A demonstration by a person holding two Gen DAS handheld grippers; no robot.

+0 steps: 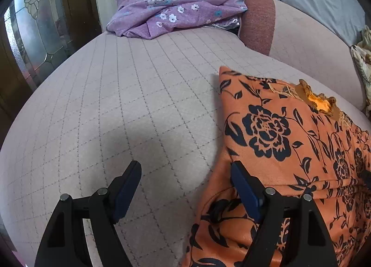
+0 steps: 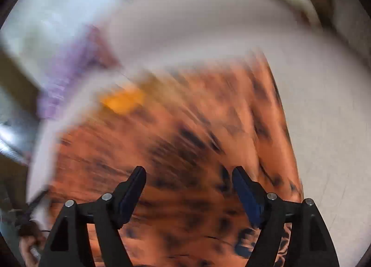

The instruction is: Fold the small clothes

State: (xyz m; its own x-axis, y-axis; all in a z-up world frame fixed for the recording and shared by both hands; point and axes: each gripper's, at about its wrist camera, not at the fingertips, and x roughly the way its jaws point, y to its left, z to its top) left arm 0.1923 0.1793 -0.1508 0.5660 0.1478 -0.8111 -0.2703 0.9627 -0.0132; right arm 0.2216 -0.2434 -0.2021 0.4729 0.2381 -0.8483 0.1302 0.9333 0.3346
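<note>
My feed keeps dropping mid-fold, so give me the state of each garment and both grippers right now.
Orange floral garment: lying on the quilted sofa seat, partly folded, neckline showing, not gripped.
Purple floral garment: crumpled in a heap at the seat's far end, untouched.
Left gripper: fingers open, empty, at the orange garment's left edge.
Right gripper: fingers open, nothing held, over the orange garment; view blurred.

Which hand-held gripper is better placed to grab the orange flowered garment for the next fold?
Probably the right hand-held gripper: it is open directly over the orange flowered garment. The left hand-held gripper, also open, straddles its edge, mostly above the pink cover.
</note>
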